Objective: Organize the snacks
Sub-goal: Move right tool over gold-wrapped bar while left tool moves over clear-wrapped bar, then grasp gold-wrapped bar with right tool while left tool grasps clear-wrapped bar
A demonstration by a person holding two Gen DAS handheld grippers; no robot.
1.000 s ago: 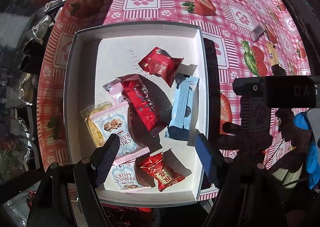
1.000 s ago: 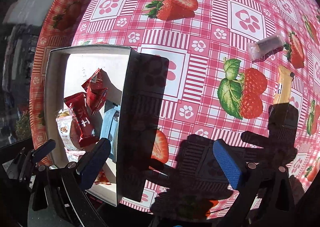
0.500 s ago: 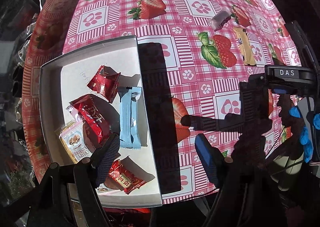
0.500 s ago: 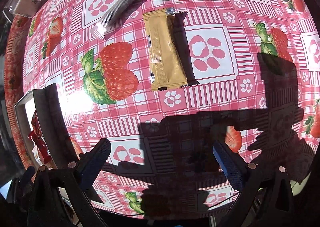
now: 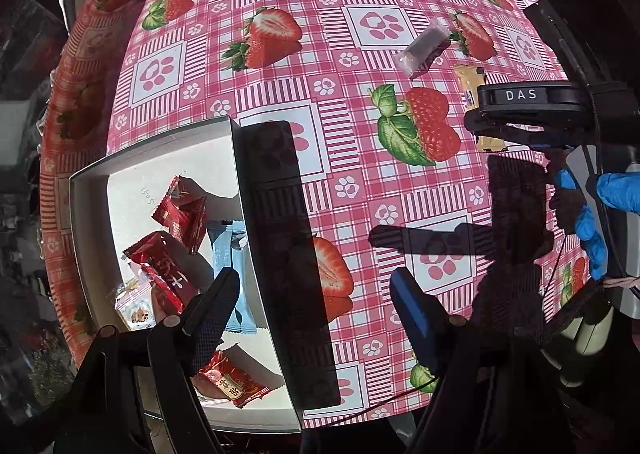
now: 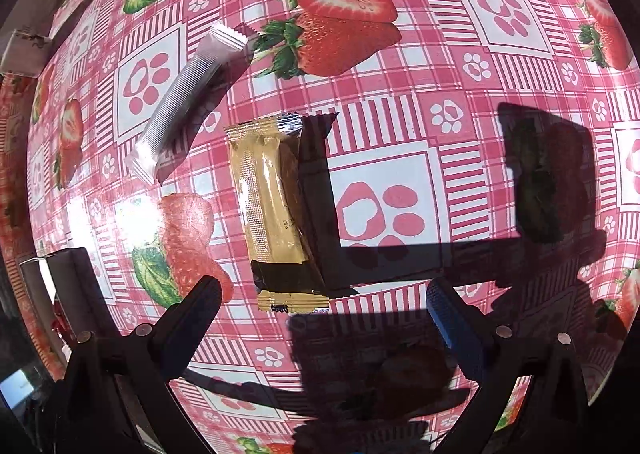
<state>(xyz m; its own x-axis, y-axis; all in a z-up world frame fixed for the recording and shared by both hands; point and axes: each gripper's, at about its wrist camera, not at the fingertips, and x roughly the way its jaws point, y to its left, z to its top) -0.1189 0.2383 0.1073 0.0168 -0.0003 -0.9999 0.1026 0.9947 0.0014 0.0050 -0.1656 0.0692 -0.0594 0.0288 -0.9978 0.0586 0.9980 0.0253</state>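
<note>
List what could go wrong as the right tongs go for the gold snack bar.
1. The gold snack bar lies flat on the tablecloth; the open right tongs may slide it instead of gripping.
2. The silver packet lies close beside it and could get knocked.
3. Glare and hard shadows may hide the wrapper's edges.

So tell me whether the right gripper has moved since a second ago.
Yes. The right gripper has left the box and moved right, now open over the gold bar.

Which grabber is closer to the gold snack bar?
The right one. The right gripper hangs open just above the gold snack bar, its near end between the fingers. The left gripper, also open, sits over by the white box, far from it.
</note>
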